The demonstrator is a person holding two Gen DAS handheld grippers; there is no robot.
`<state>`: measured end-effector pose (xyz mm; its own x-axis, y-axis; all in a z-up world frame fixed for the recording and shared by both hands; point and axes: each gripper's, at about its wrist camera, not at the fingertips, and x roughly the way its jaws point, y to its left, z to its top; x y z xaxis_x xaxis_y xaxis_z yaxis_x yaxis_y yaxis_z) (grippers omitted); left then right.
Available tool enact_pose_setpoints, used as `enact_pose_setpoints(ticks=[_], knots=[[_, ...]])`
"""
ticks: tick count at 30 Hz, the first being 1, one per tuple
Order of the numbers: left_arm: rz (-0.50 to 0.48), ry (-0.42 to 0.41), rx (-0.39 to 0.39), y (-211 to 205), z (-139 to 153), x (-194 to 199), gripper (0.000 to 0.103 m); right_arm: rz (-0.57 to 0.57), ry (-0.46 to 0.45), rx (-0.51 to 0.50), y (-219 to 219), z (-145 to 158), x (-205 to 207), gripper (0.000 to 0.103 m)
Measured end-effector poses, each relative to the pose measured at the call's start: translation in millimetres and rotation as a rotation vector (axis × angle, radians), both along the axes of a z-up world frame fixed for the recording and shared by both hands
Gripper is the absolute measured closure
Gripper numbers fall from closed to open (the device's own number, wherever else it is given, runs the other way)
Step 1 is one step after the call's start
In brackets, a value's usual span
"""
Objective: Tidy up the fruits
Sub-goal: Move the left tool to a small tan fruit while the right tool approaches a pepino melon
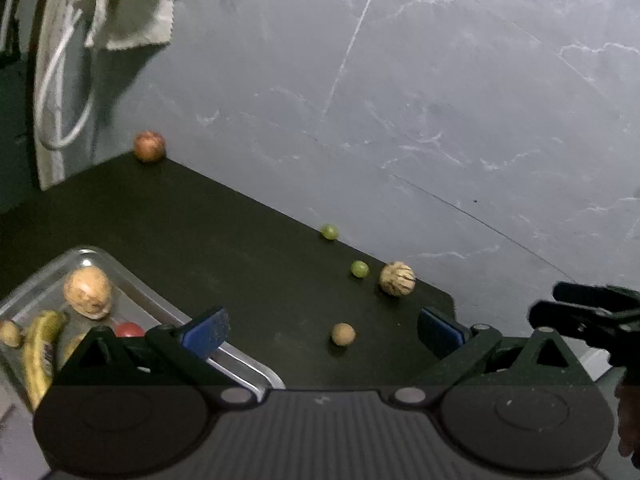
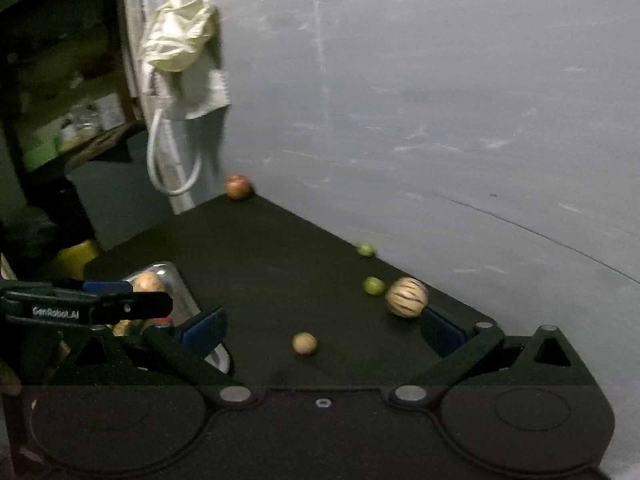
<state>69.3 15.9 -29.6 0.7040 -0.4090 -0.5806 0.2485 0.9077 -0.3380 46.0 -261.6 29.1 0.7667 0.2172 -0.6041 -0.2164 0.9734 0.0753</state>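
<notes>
Blue pads (image 1: pixel 208 330) of the left gripper (image 1: pixel 324 330) sit at the bottom of its view, jaws wide and holding nothing, and between them, low centre, lies a small tan fruit (image 1: pixel 343 334) on the black mat (image 1: pixel 224 240). The right gripper (image 2: pixel 324 332) is likewise wide and empty, with the same tan fruit (image 2: pixel 305 343) between its fingers and a striped fruit (image 2: pixel 406 297) just beside its right pad. Two green fruits (image 1: pixel 359 269) lie up the mat's right edge, and a reddish fruit (image 1: pixel 149 146) sits at the far corner, upper left. At lower left the tray (image 1: pixel 168 308) already holds a banana (image 1: pixel 38 352), a pale fruit (image 1: pixel 88 292) and a red one. My reading is that the tan fruit is the next pick. To do it well, centre one gripper over it, come down straight, and close gently, since a round fruit may roll off a glancing pad. Keeping the other gripper clear would likely avoid a bump, as the two are close together.
</notes>
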Motion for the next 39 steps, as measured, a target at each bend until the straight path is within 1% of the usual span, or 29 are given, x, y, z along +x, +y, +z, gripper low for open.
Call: enact_pose_setpoints(ticks=[5, 7, 12, 18, 24, 27, 29, 31, 35, 37, 39], knots=[[-0.040, 0.014, -0.015, -4, -5, 8, 0.001, -0.082, 0.001, -0.025, -10, 4, -27, 0.001], [-0.056, 0.013, -0.006, -9, -7, 12, 0.001, -0.108, 0.002, -0.027, -17, 5, -34, 0.001], [-0.066, 0.027, 0.025, -25, -14, 20, 0.001, -0.133, 0.014, -0.025, -32, 1, -29, 0.001], [-0.047, 0.063, 0.064, -43, -24, 30, 0.001, -0.072, 0.029, 0.001, -43, -11, 7, 0.001], [-0.020, 0.084, 0.110, -72, -40, 46, 0.001, 0.020, 0.063, 0.004, -60, -31, 65, 0.001], [0.010, 0.103, 0.111, -87, -53, 57, 0.001, 0.051, 0.091, 0.008, -69, -43, 94, 0.001], [0.026, 0.112, 0.120, -95, -62, 64, 0.005, 0.071, 0.105, 0.011, -75, -51, 111, 0.001], [0.033, 0.125, 0.141, -105, -71, 70, 0.014, 0.093, 0.120, 0.012, -80, -60, 128, 0.001], [0.042, 0.145, 0.183, -121, -85, 80, 0.022, 0.139, 0.150, 0.015, -83, -78, 153, 0.001], [0.040, 0.156, 0.218, -127, -91, 84, 0.034, 0.167, 0.163, 0.014, -82, -87, 163, 0.001], [0.042, 0.175, 0.255, -134, -98, 87, 0.042, 0.185, 0.172, 0.017, -81, -93, 171, 0.001]])
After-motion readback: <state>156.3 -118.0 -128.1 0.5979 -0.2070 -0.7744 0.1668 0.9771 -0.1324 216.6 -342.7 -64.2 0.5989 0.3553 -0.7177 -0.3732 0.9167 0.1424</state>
